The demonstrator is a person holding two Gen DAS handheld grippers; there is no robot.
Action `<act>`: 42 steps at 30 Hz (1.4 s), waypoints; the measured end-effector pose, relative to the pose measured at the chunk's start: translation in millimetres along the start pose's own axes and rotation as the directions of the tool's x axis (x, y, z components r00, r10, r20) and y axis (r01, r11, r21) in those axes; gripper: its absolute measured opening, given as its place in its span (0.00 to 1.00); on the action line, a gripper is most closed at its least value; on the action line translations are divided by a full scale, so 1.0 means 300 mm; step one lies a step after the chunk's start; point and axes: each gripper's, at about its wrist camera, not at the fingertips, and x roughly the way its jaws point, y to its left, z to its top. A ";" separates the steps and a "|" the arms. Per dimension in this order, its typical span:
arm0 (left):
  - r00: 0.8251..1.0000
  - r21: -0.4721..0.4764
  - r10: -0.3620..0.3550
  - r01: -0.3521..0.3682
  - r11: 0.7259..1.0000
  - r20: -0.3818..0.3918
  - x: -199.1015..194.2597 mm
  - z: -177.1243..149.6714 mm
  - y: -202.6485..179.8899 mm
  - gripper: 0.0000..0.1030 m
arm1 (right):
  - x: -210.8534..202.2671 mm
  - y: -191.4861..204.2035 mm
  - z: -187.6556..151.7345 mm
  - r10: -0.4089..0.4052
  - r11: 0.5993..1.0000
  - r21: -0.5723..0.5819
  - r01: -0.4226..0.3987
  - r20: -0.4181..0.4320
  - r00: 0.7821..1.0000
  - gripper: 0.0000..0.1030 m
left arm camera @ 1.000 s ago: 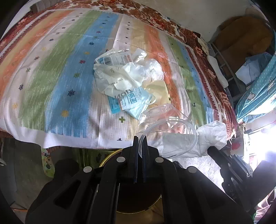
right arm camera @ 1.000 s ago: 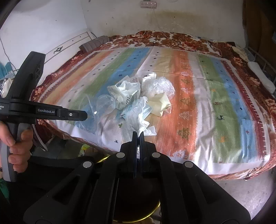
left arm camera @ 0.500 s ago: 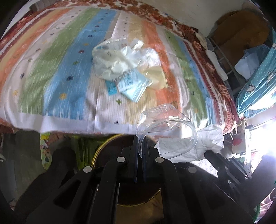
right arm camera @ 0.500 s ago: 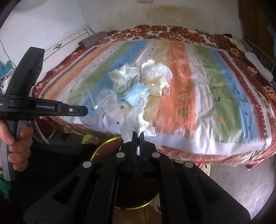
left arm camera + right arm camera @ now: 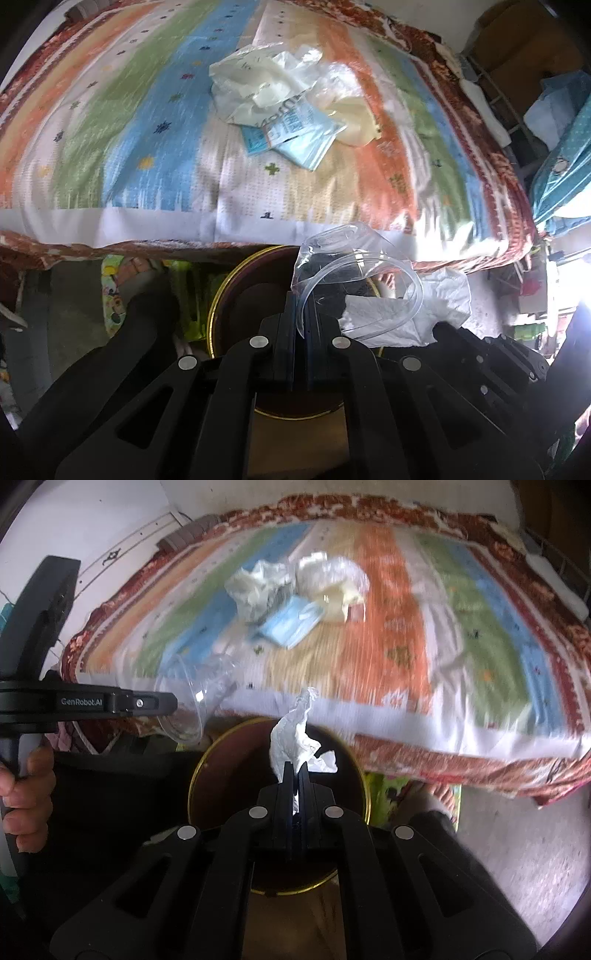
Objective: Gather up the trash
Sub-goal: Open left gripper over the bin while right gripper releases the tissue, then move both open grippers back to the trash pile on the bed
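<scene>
Left tongs: my left tongs (image 5: 302, 310) are clamped on the rim of a clear plastic cup (image 5: 343, 258), which tilts above the bin.
Right tongs: my right tongs (image 5: 295, 775) are pinched tight on a crumpled white tissue (image 5: 295, 738) that stands up from the tips, over the bin's mouth.
Bin: a round dark bin with a gold rim (image 5: 199, 771) sits on the floor just below the bed's edge, directly under both tongs.
Trash left on the bed: a heap near the middle of the bedspread, with a crumpled white plastic bag (image 5: 258, 85), a light-blue printed wrapper (image 5: 295, 136), a pale yellow piece (image 5: 354, 118) and a clear crinkled bag (image 5: 332, 568), all touching one another.
In the way: from the left wrist view I see the cup overlapping the tissue; the two loads hang close side by side over the same opening.
Hand: I see fingers (image 5: 26, 794) wrapped round the left handle at the frame's edge.
Surface: a bed with a striped bedspread (image 5: 129, 110) in orange, green, blue and white, brown floral border.
Room: white wall (image 5: 110, 517) behind the bed; grey concrete floor (image 5: 517, 849); cluttered shelving (image 5: 517, 74) beside the bed.
</scene>
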 end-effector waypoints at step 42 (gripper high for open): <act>0.978 -0.281 0.014 0.046 0.959 0.207 -0.155 0.264 0.205 0.73 | 0.024 -0.039 0.196 0.173 0.981 0.079 -0.177 0.051 0.984 0.68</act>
